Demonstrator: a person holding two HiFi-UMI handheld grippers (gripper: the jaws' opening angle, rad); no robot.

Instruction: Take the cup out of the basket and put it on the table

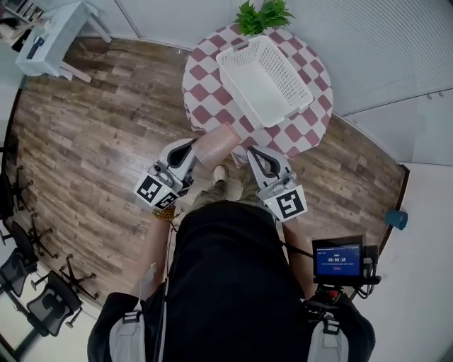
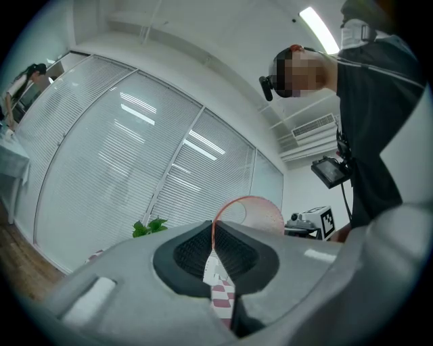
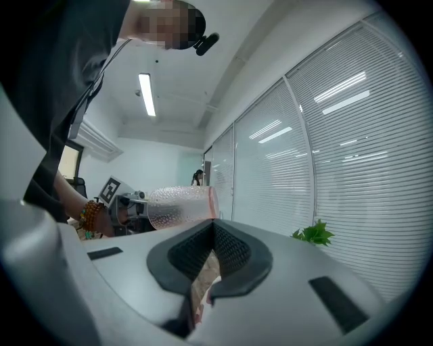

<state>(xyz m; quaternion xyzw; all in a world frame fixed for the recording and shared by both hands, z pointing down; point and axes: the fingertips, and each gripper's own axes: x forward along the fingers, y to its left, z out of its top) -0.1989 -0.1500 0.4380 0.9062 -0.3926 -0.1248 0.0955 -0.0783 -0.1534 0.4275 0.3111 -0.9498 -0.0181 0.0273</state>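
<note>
My left gripper [image 1: 190,150] is clenched on the cup [image 1: 216,145]. In the left gripper view a thin pink edge of it runs straight down between my ribbed black pads, and its dotted, translucent wall curves up and away to the right. The cup lies on its side in the air, clear of the basket [image 1: 225,58]. It sits just off the near edge of the round table [image 1: 205,92], between my two grippers.

My right gripper [image 1: 252,151] is just beside the cup. Its jaws are closed together with nothing between them. Through the slit below the pads I see only a strip of the red-and-white checked cloth.

The white, perforated basket stands on that cloth, towards the far side of the table. A green plant [image 1: 262,15] is just behind it.

There is very little to read. Each gripper carries a marker cube, the left cube [image 1: 152,189] and the right cube [image 1: 289,203], printed with black-and-white square patterns but no words. At my right hip a small screen [image 1: 337,258] glows blue. The large white digits on it seem to read 00:00:18, and the lines above and below them are too small to make out.
</note>
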